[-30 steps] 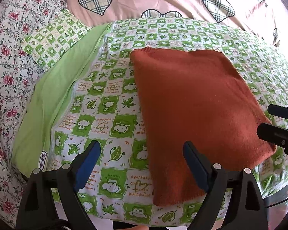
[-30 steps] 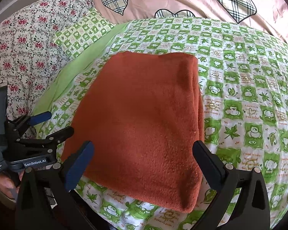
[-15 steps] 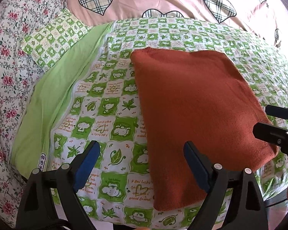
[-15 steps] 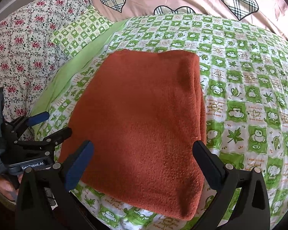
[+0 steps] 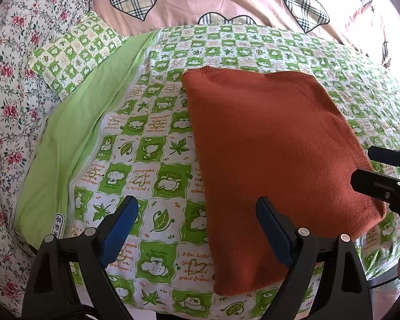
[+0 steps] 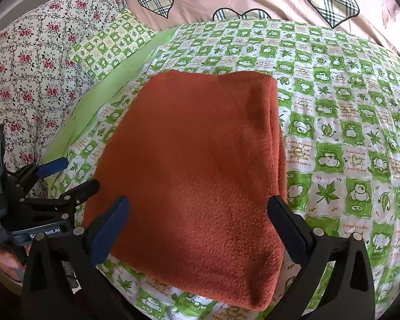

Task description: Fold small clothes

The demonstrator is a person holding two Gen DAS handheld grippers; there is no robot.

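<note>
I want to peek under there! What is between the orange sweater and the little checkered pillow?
In the left wrist view, between the orange sweater and the checkered pillow lie the green checkered quilt and its plain green strip.

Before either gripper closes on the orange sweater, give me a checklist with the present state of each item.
1. Left gripper open, holding nothing: ok.
2. Right gripper open, holding nothing: ok.
3. Orange sweater lies flat as a folded rectangle on the green checked quilt: ok.
4. Nothing lying on top of the sweater: ok.
5. Near edge of the sweater within the right gripper's opening: ok; the left gripper sits off its left edge, mostly over the quilt.
6. Layers at the thick right-hand fold aligned underneath: cannot tell.
</note>
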